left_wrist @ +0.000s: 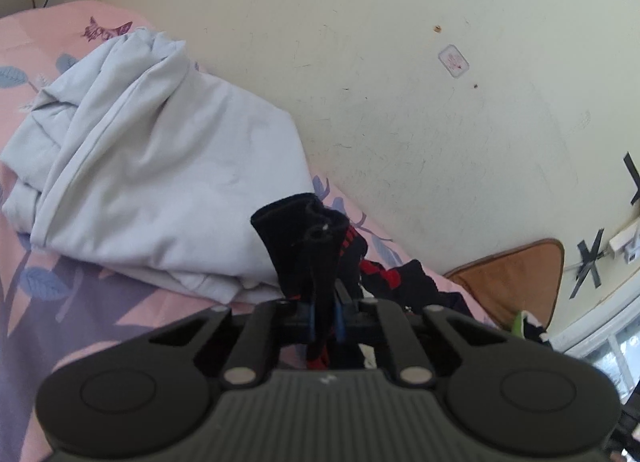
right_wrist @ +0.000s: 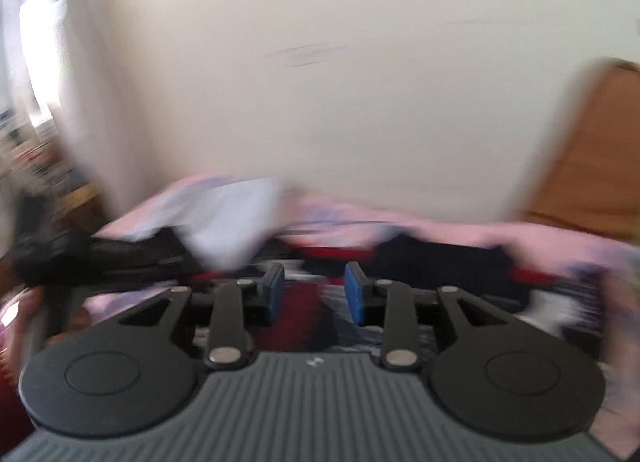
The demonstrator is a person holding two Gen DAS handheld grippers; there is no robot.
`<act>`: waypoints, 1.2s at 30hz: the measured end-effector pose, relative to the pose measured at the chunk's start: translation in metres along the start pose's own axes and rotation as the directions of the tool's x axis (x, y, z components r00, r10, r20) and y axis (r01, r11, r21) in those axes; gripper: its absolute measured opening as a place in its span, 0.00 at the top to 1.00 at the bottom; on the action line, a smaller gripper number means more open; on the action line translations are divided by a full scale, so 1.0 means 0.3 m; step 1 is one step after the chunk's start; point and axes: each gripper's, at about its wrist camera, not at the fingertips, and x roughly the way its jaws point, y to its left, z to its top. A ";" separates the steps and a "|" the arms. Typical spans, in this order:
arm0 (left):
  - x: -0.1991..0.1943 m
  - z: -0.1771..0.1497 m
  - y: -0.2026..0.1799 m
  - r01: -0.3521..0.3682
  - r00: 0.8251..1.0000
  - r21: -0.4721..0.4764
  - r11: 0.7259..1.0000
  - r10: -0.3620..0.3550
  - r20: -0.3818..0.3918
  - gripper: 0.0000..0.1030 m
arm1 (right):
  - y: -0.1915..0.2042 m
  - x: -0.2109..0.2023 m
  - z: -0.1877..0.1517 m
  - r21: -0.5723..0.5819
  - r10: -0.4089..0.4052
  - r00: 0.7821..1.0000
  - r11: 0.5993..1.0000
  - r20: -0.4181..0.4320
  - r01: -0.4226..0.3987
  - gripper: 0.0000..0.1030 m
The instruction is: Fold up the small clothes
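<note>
Our left gripper [left_wrist: 325, 322] is squeezed tight on a small black sock with red marks [left_wrist: 308, 246]; the sock's open top sticks up past the blue pads, and the rest hangs down behind them; so the sock is up in the air, above the pink bed sheet with blue leaves [left_wrist: 80, 302], and not lying flat. Our right gripper [right_wrist: 315, 294] has its two blue pads [right_wrist: 354, 294] wide apart with nothing between them; the right wrist picture is very smeary, so we can only make out soft shapes there.

Just behind the sock in the left wrist view sits a big pale grey cloth [left_wrist: 160, 166], bunched and rumpled on the sheet near the cream wall [left_wrist: 400, 82]; it does not look folded. More black and red clothes [left_wrist: 404, 282] lie on the sheet beside the wall, close to a brown cushion [left_wrist: 516, 282]; they look loose and mixed up; in the smeary right view we see dark and red shapes [right_wrist: 440, 262] on the pink sheet too, but we cannot tell what each one is.

We think the job is near its start; we see no neat folded pile anywhere; the sock we hold is not yet folded, and we think it needs laying down flat first; the other small clothes are waiting too.
</note>
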 end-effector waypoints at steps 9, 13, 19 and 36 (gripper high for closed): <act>0.004 -0.055 -0.093 -0.042 0.999 0.171 0.984 0.041 0.007 0.93 | -0.428 -0.123 -0.103 0.264 -0.384 0.918 0.879 -0.102 0.397 0.67; 0.005 -0.061 -0.100 -0.042 0.999 0.180 0.983 0.041 0.008 0.93 | -0.293 -0.236 -0.126 0.184 -0.296 0.955 0.937 -0.024 0.295 0.67; -0.008 -0.072 -0.105 -0.032 0.999 0.189 0.981 0.029 0.020 0.93 | -0.310 -0.242 -0.287 0.121 -0.353 0.927 0.922 -0.125 0.367 0.48; -0.008 -0.238 -0.639 0.133 0.990 0.624 0.770 -0.135 -0.045 0.93 | -0.496 -0.350 -0.362 0.530 -0.179 0.982 0.840 0.065 0.118 0.51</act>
